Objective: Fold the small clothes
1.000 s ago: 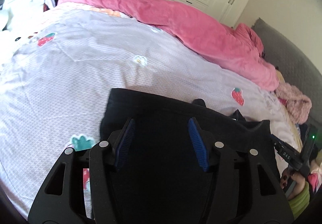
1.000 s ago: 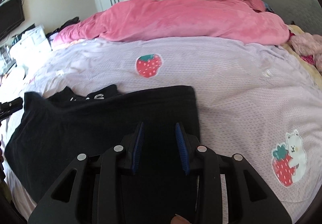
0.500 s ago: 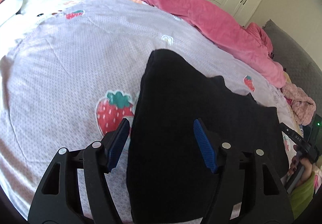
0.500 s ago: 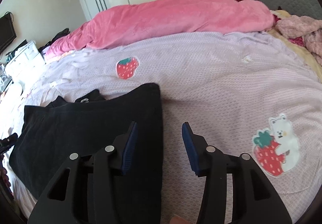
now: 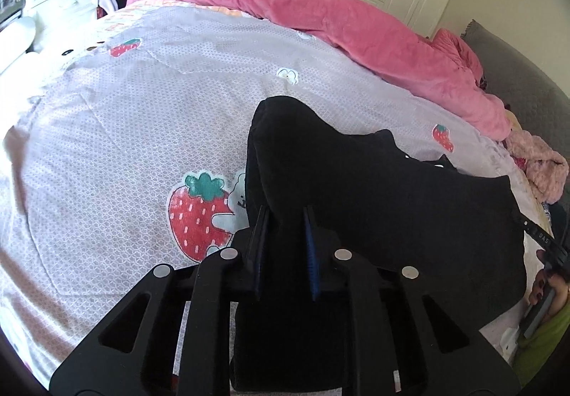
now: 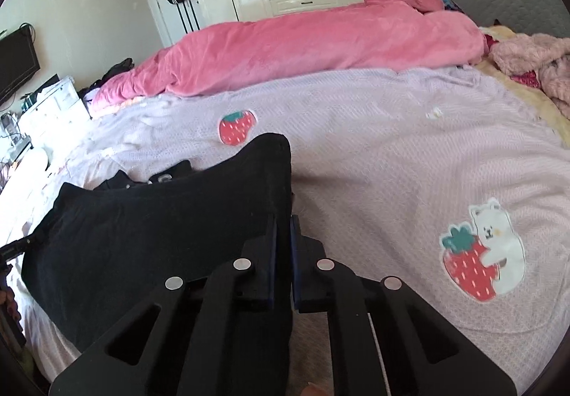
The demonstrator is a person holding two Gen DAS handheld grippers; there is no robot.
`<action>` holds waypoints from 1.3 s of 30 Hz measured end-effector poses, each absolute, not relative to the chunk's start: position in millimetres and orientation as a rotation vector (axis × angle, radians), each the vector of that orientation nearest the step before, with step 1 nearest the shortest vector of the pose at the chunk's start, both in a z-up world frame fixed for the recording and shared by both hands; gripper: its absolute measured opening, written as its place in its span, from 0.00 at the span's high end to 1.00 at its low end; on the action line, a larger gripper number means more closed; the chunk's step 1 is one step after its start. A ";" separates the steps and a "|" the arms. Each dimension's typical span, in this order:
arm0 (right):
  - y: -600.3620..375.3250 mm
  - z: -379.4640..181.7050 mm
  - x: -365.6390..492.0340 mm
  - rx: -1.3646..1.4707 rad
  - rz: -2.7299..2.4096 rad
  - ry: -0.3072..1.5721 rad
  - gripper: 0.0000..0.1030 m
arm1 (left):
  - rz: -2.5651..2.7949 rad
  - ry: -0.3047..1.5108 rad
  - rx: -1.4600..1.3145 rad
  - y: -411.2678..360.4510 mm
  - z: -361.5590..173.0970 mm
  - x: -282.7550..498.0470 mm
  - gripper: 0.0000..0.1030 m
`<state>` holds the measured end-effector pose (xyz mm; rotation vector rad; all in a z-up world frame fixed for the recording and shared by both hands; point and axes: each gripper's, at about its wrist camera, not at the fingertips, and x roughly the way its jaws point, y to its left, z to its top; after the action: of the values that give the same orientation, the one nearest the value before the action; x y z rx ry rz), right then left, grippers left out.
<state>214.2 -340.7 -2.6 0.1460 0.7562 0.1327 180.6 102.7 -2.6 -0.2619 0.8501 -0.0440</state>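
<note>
Black garment (image 5: 374,196) on lilac bedspread (image 5: 142,111), left claw (image 5: 285,235) closing on one edge, right claw (image 6: 283,239) clamped on another

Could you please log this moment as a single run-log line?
left hand-held gripper: closing on black garment | right hand-held gripper: shut on garment edge | garment: on lilac bedspread, fold pending

Both wrist views sit close above the lilac strawberry-print bedspread (image 5: 142,118) (image 6: 392,146), angled downward toward white wardrobes; both share the black garment (image 5: 374,189) (image 6: 160,225) at lower centre.
</note>
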 end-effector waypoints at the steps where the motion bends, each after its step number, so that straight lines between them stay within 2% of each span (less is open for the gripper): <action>1: -342.8 -9.2 216.9 0.156 0.125 0.785 0.94 | -0.042 0.860 -0.264 102.3 -5.2 181.5 0.89; 4: -345.4 -23.2 220.3 0.185 0.114 0.838 0.92 | -0.036 0.873 -0.277 102.3 -11.3 180.1 0.88; 11: -344.8 -17.0 212.5 0.179 0.087 0.826 0.79 | -0.026 0.878 -0.265 101.3 -8.0 176.1 0.82; 16: -348.8 -11.0 201.0 0.203 0.083 0.818 0.55 | -0.027 0.880 -0.250 96.3 -6.5 171.8 0.75; 18: -350.6 -7.5 195.8 0.213 0.085 0.811 0.53 | -0.029 0.880 -0.250 95.1 -5.6 170.5 0.73; 20: -350.7 -2.9 191.3 0.211 0.088 0.806 0.46 | -0.027 0.879 -0.245 93.9 -4.2 168.4 0.71; 23: -349.6 5.1 183.9 0.206 0.090 0.784 0.45 | -0.025 0.873 -0.243 93.2 -1.5 164.1 0.68; 36: -289.1 15.6 141.1 0.062 0.244 0.755 0.45 | -0.102 0.822 -0.227 77.0 20.8 120.2 0.68; 39: -265.9 8.6 134.8 0.006 0.291 0.770 0.45 | -0.117 0.845 -0.158 60.7 14.7 117.9 0.60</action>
<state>134.8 -265.9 8.6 0.0060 0.7697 0.2908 117.9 60.7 14.7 -0.1582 0.8453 -0.1170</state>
